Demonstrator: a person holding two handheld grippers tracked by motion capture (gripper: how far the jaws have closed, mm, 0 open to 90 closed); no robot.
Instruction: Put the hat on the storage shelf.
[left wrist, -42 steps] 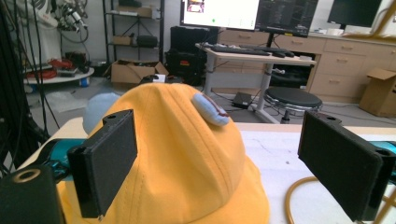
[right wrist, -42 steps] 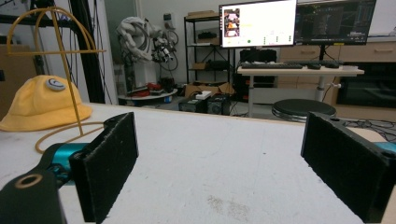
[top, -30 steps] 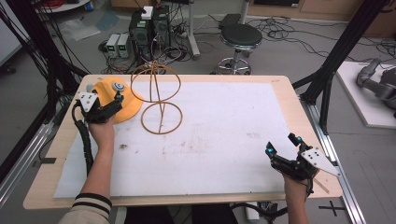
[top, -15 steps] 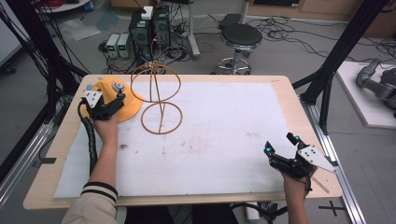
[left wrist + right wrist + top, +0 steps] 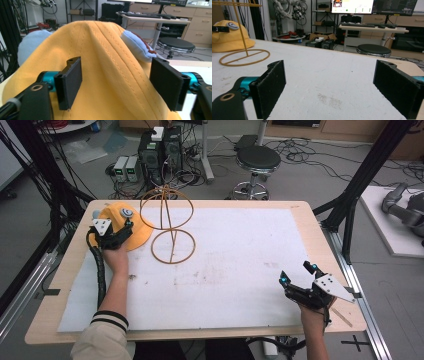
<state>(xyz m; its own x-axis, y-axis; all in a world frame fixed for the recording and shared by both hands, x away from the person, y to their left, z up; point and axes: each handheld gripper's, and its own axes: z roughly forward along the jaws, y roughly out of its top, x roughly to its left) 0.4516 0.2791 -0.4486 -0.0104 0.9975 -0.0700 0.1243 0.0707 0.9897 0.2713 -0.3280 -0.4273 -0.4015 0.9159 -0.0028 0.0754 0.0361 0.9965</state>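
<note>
Left gripper [image 5: 117, 87], jaws spread, straddles the crown of the soft, light yellow hat [image 5: 105, 62], probably best pinched at a fabric fold; right gripper [image 5: 337, 87] rests spread, well apart.

The high view is looking forward and down on the whole table [image 5: 300, 209] from above its near edge. The left gripper view is sitting low at the far left corner, pressed close against the yellow hat [image 5: 105, 75]. The right gripper view is looking from the near right corner low across the table [image 5: 332, 75], sharing the hat [image 5: 230, 36] and wire stand [image 5: 243, 56] with the high view.
</note>
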